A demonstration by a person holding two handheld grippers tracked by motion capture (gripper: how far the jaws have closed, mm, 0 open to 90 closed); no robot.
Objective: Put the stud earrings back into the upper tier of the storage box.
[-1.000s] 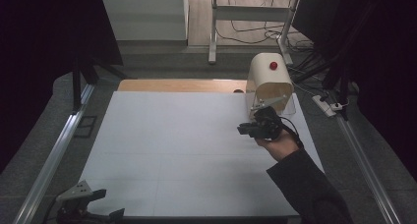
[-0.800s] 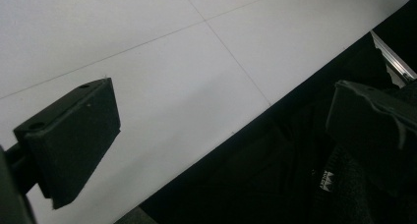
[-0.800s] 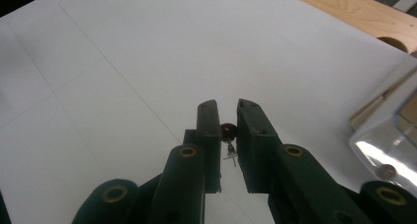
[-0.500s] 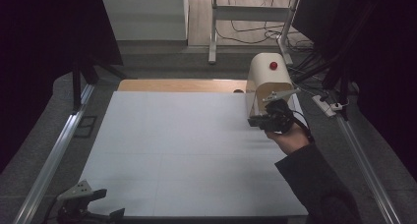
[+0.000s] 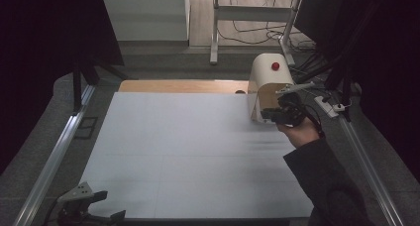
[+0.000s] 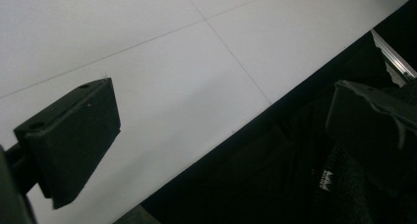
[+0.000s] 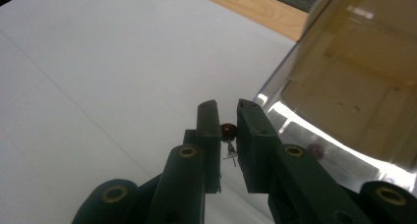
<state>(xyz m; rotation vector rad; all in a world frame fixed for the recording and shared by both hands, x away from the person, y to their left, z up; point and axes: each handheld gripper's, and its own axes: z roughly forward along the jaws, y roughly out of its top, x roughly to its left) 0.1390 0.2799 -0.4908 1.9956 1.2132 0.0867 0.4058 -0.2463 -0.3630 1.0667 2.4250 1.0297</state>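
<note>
At the near left corner of the white table (image 5: 188,151) my left gripper (image 5: 81,208) rests idle at the table's edge, its jaws spread wide with nothing between them — in the left gripper view one black pad (image 6: 74,135) hangs over bare white surface and the other over the dark drop past the edge.

Farther off, toward the far right, my right hand (image 5: 299,132) carries the right gripper (image 5: 273,115) against the near opening of the bread box (image 5: 267,84), a cream, round-topped box with a red knob on its crown. From the right gripper view, the jaws (image 7: 227,130) are nearly closed, pinched on a small dark-red knob (image 7: 227,131) that sits between the two fingertips, with a thin metal pin or screw showing just beneath it. That knob seems to belong to the clear roll-front lid (image 7: 354,116), whose glossy curved edge lies just to the right of my fingers.

My reading is that the work on the box has only begun: the grasp on the lid's handle is made, and the lid looks low, near the table, with the pale interior visible through it. What is left, I judge, is the pull itself — swinging the lid along its curve while the pinch holds on so small a knob — and whatever goes in or comes out after. I see nothing lying inside, and the table around the box is bare.
</note>
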